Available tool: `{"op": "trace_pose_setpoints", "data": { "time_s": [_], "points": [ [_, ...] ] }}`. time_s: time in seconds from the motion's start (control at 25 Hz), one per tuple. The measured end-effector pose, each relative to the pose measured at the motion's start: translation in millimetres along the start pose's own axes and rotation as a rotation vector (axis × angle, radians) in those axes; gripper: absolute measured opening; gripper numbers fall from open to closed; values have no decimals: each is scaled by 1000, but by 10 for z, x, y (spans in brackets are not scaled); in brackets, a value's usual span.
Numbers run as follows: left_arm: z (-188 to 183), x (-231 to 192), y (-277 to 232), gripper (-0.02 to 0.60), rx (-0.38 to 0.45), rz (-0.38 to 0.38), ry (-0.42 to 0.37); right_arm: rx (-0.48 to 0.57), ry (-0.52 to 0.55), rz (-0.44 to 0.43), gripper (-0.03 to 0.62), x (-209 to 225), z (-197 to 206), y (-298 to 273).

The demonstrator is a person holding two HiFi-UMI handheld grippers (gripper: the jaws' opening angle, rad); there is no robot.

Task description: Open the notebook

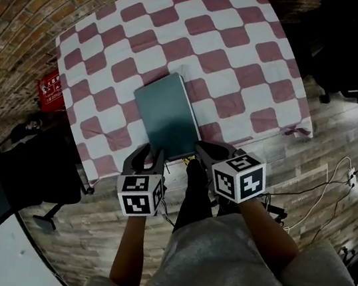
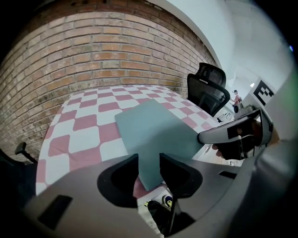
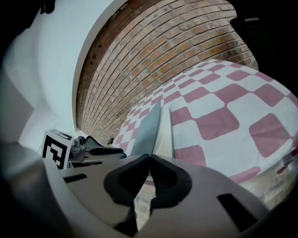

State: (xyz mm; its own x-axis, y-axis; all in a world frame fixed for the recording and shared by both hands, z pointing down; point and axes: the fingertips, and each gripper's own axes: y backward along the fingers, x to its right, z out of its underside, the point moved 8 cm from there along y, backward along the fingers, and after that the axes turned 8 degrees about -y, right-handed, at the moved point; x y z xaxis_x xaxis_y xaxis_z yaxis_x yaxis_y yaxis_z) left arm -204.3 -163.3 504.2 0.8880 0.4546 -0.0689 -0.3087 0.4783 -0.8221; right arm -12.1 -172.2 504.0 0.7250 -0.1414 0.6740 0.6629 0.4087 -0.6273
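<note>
A teal notebook [image 1: 167, 113] lies on the table with the red-and-white checked cloth [image 1: 248, 49], its short edge toward the near table edge. My left gripper [image 1: 148, 158] hovers at the near left corner, open. In the left gripper view the notebook [image 2: 153, 130] corner shows in the wide gap of that gripper [image 2: 149, 162], with the pads off it. My right gripper [image 1: 212, 152] is at the near right corner. In the right gripper view the right gripper [image 3: 149, 158] is shut on the thin teal cover [image 3: 149, 128], which tilts up off the white pages [image 3: 165, 135].
A black office chair [image 1: 5, 179] stands on the wooden floor at the left, with a red object [image 1: 51, 88] by the brick wall. A second dark chair [image 1: 354, 59] is at the far right. Cables [image 1: 334, 184] trail on the floor at the right.
</note>
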Motion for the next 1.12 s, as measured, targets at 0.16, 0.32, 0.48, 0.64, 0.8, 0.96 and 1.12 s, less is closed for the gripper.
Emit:
{"op": "trace_pose_setpoints", "data": {
  "time_s": [0.16, 0.32, 0.48, 0.64, 0.8, 0.96, 1.12],
  "points": [
    [-18, -43, 178, 146, 25, -32, 12, 7, 22, -77, 35, -218, -48, 90],
    [-23, -94, 352, 147, 51, -71, 24, 1, 80, -129, 35, -413, -84, 109],
    [-15, -145, 531, 146, 76, -104, 44, -12, 119, -183, 35, -595, -94, 104],
    [3, -211, 678, 146, 96, -136, 58, -27, 156, -230, 35, -772, -98, 67],
    [48, -275, 805, 146, 105, -163, 70, -51, 163, -292, 35, -943, -82, -9],
    [81, -395, 949, 146, 118, -191, 83, -95, 136, -371, 37, -1105, -42, -154],
    [79, -555, 1094, 146, 142, -219, 99, -192, 47, -502, 38, -1269, 23, -429]
  ]
}}
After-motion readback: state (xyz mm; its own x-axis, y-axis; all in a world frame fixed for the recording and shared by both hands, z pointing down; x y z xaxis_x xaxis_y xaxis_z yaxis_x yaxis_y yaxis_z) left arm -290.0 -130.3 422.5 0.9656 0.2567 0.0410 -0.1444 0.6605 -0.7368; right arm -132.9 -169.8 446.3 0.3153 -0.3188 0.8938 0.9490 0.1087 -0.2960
